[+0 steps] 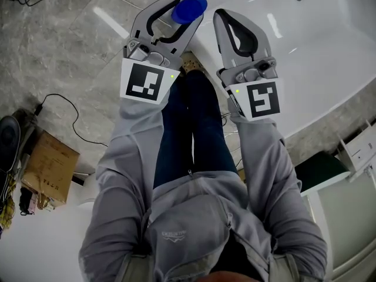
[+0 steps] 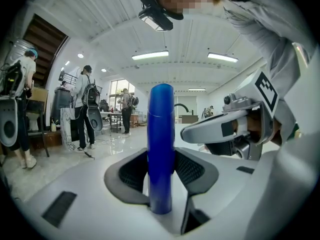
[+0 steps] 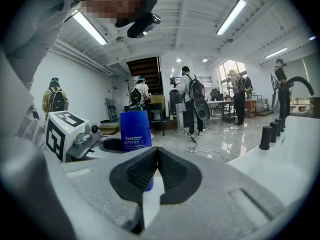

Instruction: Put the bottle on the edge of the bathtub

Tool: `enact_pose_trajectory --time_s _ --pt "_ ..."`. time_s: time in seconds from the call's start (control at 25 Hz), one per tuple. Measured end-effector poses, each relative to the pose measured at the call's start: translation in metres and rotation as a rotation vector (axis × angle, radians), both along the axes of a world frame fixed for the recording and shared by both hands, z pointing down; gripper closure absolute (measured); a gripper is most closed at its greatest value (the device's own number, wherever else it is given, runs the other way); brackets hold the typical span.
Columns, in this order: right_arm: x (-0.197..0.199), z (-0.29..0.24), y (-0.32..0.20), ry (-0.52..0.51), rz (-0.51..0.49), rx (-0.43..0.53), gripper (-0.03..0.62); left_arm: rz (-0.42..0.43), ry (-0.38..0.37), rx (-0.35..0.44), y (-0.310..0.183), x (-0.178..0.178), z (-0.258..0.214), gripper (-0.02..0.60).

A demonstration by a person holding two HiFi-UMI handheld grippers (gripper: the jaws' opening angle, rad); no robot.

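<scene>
In the head view only the top end of the bottle (image 1: 189, 8) is seen. The rest is hidden by the left gripper (image 1: 181, 10), whose jaws are pinched on the bottle's sides. The bottle is held upright beside the bathtub (image 1: 317, 57) edge; whether it touches the edge cannot be told. The right gripper (image 3: 156, 153) is pressed together, with nothing between its pads. In the right gripper view a white label is shown on the bottle, its print too small to be read. The logo on the sweater (image 1: 176, 234) is too blurred to read. A faucet (image 3: 300, 81) is cut off at the frame's edge.
</scene>
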State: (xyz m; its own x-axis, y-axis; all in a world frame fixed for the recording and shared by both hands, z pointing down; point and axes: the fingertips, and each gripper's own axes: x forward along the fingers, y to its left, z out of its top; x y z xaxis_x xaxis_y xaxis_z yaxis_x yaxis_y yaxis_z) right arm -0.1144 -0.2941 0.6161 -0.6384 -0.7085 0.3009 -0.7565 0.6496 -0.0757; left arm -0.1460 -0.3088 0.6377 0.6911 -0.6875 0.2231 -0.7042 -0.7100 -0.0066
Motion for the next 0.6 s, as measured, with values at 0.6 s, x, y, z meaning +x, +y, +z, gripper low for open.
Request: enact_pose_trajectory --time_s 0.6 --pt "-0.0015 -0.0032 -0.0011 0.0 0.003 -0.008 0.591 0.042 0.074 -0.06 0.0 0.0029 0.0047 0.395"
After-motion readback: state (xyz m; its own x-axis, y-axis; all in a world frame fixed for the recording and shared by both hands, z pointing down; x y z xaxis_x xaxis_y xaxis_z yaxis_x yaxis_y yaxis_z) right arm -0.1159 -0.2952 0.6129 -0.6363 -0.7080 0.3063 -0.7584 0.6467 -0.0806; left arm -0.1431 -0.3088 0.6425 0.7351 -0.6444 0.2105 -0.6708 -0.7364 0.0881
